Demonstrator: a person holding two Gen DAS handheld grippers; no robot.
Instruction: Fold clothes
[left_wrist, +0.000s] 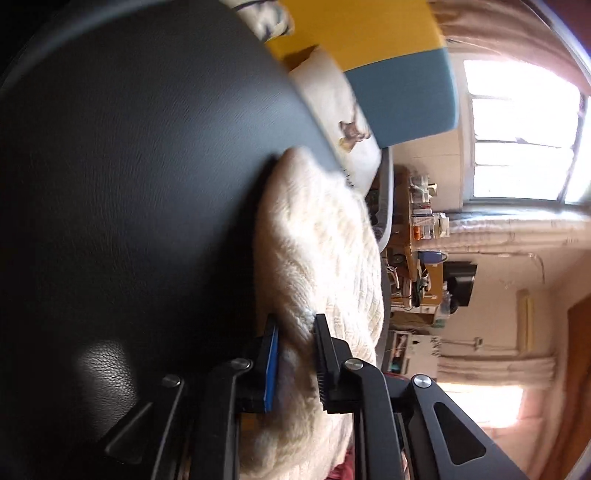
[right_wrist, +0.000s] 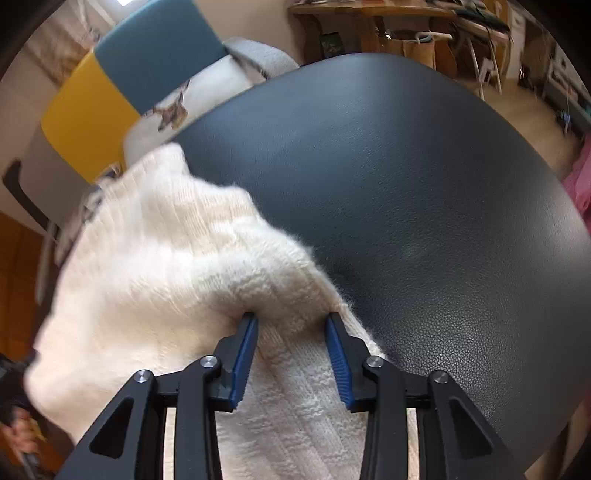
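Observation:
A cream knitted sweater (left_wrist: 325, 240) lies bunched on a black leather-like tabletop (left_wrist: 129, 184). My left gripper (left_wrist: 296, 322) has a thick fold of the knit pinched between its fingers. In the right wrist view the same sweater (right_wrist: 155, 251) spreads to the left over the table's (right_wrist: 424, 184) near edge. My right gripper (right_wrist: 292, 316) points steeply down and is shut on a gathered ridge of the knit, with ribbed fabric running back between its fingers. Neither gripper shows in the other's view.
A chair with a yellow and teal back (right_wrist: 155, 48) stands past the table's far edge, with a white printed cushion (right_wrist: 192, 96) on it. Cluttered wooden shelves (left_wrist: 417, 236) and a bright window (left_wrist: 524, 133) lie beyond. Pink cloth (right_wrist: 580, 177) shows at the right.

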